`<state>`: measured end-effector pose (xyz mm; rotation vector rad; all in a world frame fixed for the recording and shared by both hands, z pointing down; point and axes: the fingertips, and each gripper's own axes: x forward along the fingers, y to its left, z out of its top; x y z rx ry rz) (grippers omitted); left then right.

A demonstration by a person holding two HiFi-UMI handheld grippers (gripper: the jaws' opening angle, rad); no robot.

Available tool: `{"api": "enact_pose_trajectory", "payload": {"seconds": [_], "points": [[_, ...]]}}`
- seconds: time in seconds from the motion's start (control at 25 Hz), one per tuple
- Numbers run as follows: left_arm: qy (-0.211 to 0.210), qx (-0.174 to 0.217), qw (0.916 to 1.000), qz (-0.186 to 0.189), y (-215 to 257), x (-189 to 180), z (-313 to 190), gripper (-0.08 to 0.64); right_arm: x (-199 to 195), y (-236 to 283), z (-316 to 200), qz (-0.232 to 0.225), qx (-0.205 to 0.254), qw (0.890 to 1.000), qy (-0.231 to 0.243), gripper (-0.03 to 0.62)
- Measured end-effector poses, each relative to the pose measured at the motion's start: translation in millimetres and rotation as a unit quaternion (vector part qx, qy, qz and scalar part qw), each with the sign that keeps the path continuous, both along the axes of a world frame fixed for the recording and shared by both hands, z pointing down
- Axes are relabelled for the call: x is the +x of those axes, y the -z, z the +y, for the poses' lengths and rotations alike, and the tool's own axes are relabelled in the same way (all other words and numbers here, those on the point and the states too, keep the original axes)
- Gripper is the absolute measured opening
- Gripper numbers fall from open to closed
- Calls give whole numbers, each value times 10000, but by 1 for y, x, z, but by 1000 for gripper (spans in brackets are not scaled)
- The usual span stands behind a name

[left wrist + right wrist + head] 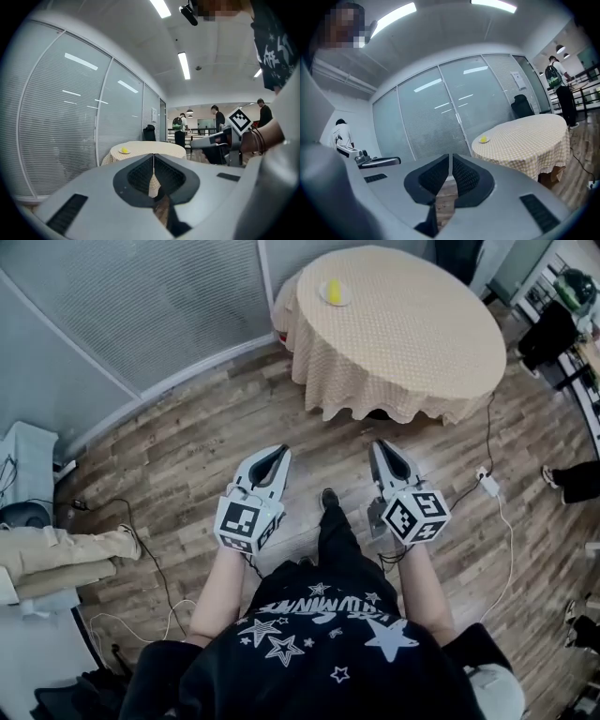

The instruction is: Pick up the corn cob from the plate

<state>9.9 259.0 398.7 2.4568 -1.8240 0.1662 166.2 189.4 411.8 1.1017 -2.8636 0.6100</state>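
Note:
A yellow corn cob (334, 292) lies on a small white plate (343, 300) near the far left rim of a round table with a checked cloth (412, 334). The corn cob (124, 150) looks tiny in the left gripper view, and the corn cob (483, 138) is also small in the right gripper view. My left gripper (284, 452) and right gripper (377, 446) hang over the wooden floor, well short of the table. Both point toward the table with jaws shut and nothing between them.
A glass wall with blinds (141, 306) curves along the left. Cables (502, 521) and a power strip lie on the floor at right. A white cabinet and a chair stand at the far left (28, 521). People stand in the background (216, 117).

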Motion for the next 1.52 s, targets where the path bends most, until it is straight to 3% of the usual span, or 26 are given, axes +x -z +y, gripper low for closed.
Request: {"api": "enact_pose_trajectory", "payload": {"seconds": [0.36, 0.68, 0.88, 1.04, 1.2, 1.52], "points": [[315, -117, 9993, -187, 5, -24, -106, 11, -31, 5, -132, 2, -37, 9996, 292, 40], [535, -54, 9983, -220, 18, -28, -179, 11, -51, 13, -205, -82, -38, 9981, 611, 40], [605, -87, 9976, -313, 19, -21, -215, 11, -42, 9, -242, -95, 3, 9971, 749, 40], [775, -125, 9963, -356, 18, -21, -240, 11, -25, 11, -284, -194, -21, 9983, 554, 40], [990, -109, 9946, -277, 22, -30, -251, 11, -20, 13, -300, -241, -61, 9983, 527, 40], [979, -205, 9938, -477, 14, -41, -275, 11, -30, 7, -306, -150, -154, 9975, 675, 40]]}}
